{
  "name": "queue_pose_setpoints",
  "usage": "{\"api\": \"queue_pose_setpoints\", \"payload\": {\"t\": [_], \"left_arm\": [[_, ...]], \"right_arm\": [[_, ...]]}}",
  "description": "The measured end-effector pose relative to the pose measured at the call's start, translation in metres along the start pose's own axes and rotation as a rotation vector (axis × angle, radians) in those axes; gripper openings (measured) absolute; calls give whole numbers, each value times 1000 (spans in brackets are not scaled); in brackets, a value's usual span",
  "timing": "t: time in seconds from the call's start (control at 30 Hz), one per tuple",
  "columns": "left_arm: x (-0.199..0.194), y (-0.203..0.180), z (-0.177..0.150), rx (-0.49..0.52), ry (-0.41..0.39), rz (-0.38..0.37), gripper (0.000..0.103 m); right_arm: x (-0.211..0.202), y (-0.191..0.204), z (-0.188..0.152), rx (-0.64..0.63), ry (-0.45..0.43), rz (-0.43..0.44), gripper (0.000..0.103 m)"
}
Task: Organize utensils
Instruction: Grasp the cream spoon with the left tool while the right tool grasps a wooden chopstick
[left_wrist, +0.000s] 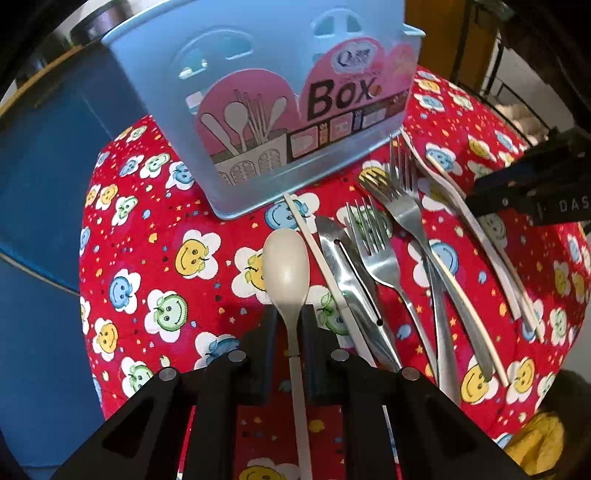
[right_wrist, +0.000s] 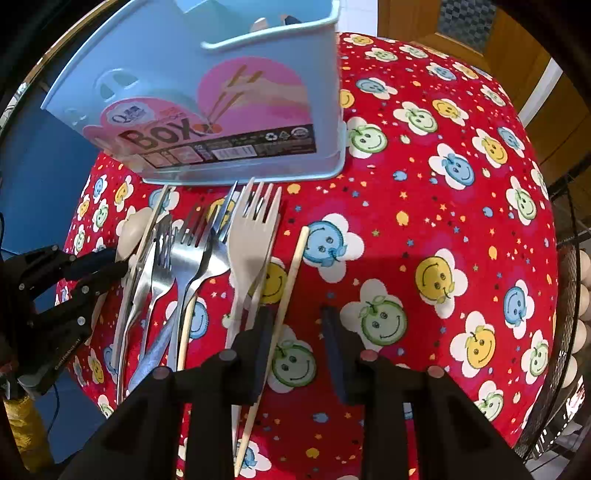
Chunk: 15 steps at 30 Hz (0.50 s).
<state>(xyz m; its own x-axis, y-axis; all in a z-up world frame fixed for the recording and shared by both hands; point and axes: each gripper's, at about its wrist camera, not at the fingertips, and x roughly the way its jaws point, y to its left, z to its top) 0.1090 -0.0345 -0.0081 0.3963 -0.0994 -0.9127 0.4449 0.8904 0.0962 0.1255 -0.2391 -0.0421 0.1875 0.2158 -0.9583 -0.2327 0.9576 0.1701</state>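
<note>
My left gripper (left_wrist: 290, 314) is shut on the neck of a beige spoon (left_wrist: 285, 266), its bowl pointing toward the light blue utensil box (left_wrist: 258, 92). It also shows in the right wrist view (right_wrist: 110, 264), at the spoon (right_wrist: 133, 227). Right of the spoon lie a chopstick (left_wrist: 317, 254), a steel knife (left_wrist: 351, 280), steel forks (left_wrist: 373, 247) and a beige fork (left_wrist: 461, 214). My right gripper (right_wrist: 295, 314) is open just above the cloth, its left finger beside a chopstick (right_wrist: 291, 273) and the beige fork (right_wrist: 251, 236). It shows at the left wrist view's right edge (left_wrist: 476, 195).
A red smiley-patterned cloth (right_wrist: 443, 221) covers the round table. The box (right_wrist: 221, 110) stands at its far edge, holding something I cannot make out. A blue surface (left_wrist: 37, 184) lies left, a wire basket of eggs (right_wrist: 580, 295) right.
</note>
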Motion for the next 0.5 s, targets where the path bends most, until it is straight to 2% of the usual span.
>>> {"api": "queue_pose_setpoints", "payload": {"t": [0.17,0.33,0.4,0.5], "left_arm": [[-5,13,-3,-96,-53,-56,12],[-22,16,-16,-191,-162,-78,11],[-30,14,-23,-209,-206,-55,11],[-40,14,-31,-243,-252,-57,11]], "right_arm": [[1,-10,3,-19,12,9,28],[4,1,6,-52,24,-11,27],[4,6,10,-65,15,-26,12],[6,7,13,-49,2,-6,9]]}}
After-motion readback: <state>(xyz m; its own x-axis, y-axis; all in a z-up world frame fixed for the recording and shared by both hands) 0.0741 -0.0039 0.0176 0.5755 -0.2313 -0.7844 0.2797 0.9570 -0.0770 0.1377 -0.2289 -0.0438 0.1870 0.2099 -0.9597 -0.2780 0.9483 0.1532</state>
